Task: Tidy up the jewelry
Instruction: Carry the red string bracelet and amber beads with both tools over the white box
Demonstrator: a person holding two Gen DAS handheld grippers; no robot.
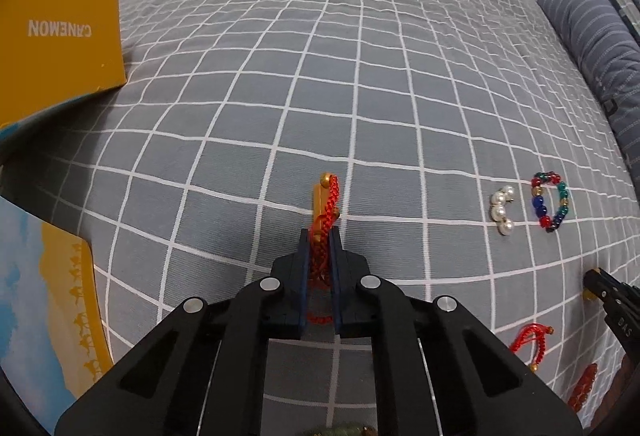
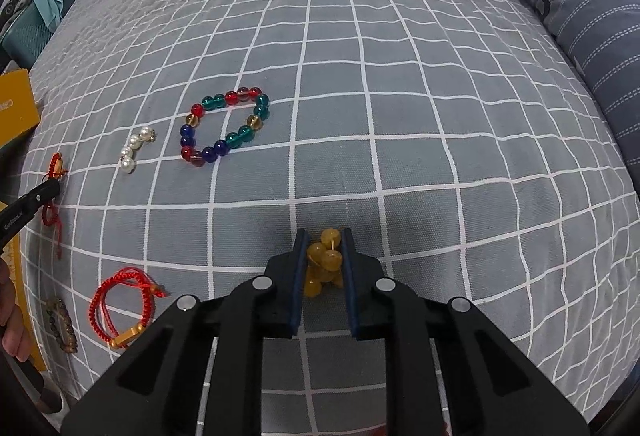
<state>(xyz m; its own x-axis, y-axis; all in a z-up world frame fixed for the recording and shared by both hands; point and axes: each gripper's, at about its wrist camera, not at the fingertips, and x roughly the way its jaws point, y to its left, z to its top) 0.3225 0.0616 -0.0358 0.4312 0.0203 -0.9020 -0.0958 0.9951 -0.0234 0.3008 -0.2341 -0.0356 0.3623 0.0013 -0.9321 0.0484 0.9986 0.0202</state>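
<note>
My left gripper point(image 1: 321, 236) is shut on a red braided cord bracelet with gold beads point(image 1: 328, 203), held above the grey checked bed cover point(image 1: 280, 75); it also shows in the right wrist view point(image 2: 54, 171). My right gripper point(image 2: 324, 236) is shut on a yellow amber bead bracelet point(image 2: 325, 260). A multicoloured glass bead bracelet point(image 2: 224, 127) and a short pearl string point(image 2: 135, 147) lie on the cover ahead to the left; both also show in the left wrist view, the bead bracelet point(image 1: 550, 205) and the pearls point(image 1: 502, 209). Another red cord bracelet point(image 2: 120, 304) lies near left.
A yellow box point(image 1: 56, 35) stands at the left, with a blue and yellow lid or box point(image 1: 44, 296) below it. A brown bead bracelet point(image 2: 62, 326) lies at the left edge. A blue striped pillow point(image 2: 580, 3) lies along the right side.
</note>
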